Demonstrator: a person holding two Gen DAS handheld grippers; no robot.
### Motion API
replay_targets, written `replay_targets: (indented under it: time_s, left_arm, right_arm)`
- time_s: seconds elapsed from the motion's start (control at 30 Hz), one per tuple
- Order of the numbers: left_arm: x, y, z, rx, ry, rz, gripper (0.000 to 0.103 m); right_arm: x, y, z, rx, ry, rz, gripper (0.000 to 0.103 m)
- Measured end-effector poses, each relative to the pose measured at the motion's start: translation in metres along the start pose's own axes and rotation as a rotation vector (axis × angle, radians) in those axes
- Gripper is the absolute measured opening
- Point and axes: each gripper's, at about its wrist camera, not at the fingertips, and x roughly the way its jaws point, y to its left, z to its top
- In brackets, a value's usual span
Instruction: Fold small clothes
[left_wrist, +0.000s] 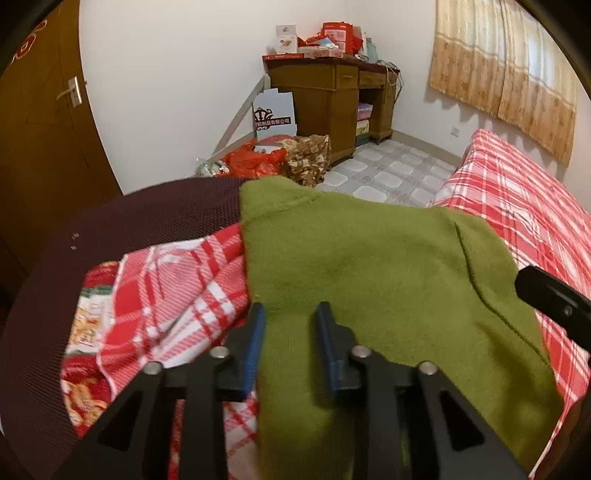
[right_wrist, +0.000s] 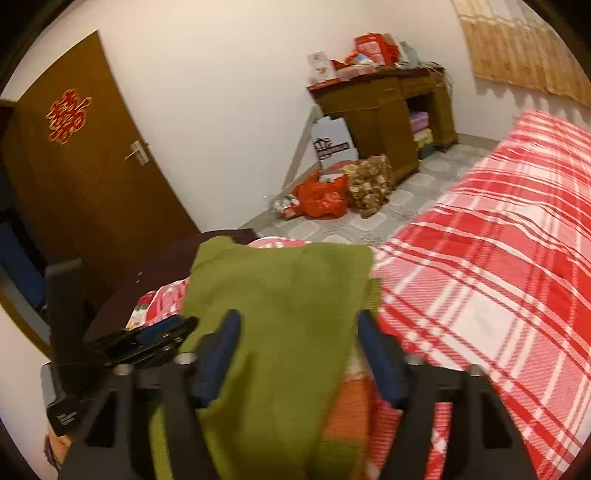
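Sweater (left_wrist: 388, 280), green knit, lies on the bed (left_wrist: 524, 206) near its foot end, spread over the red plaid sheet (right_wrist: 480, 280), w/ one edge draped toward a dark round headboard-like panel (left_wrist: 147, 221) at the sweater's left. We see the left gripper (left_wrist: 290, 314) over the sweater's near left part, jaws apart w/ green cloth lying between them; can't tell if the pads touch it. Right gripper (right_wrist: 295, 321) sits over the sweater's near edge, jaws wide apart, cloth running between and under them, not clamped. Beyond the sweater: tiled floor (left_wrist: 399, 173), red bag (right_wrist: 321, 195), brown desk (left_wrist: 332, 103) piled w/ boxes. Door (right_wrist: 74, 177) far left of the sweater.
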Motion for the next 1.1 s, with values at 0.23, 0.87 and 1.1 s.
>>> replay_targets:
  time_s: [0.23,0.87,1.1]
  left_arm:
    - [0.012,0.014,0.004,-0.052,0.042,-0.039,0.057]
    - [0.02,0.01,0.004,-0.011,0.026,0.067,0.071]
    - [0.014,0.005,-0.001,0.012,0.013,0.105,0.071]
  right_arm:
    - [0.045,-0.003,-0.01,0.019,0.12,0.068,0.069]
    - [-0.009,0.029,-0.018,-0.11,-0.05,-0.218,0.061]
    - [-0.015,0.051,-0.045,-0.183,-0.012,-0.24,0.061]
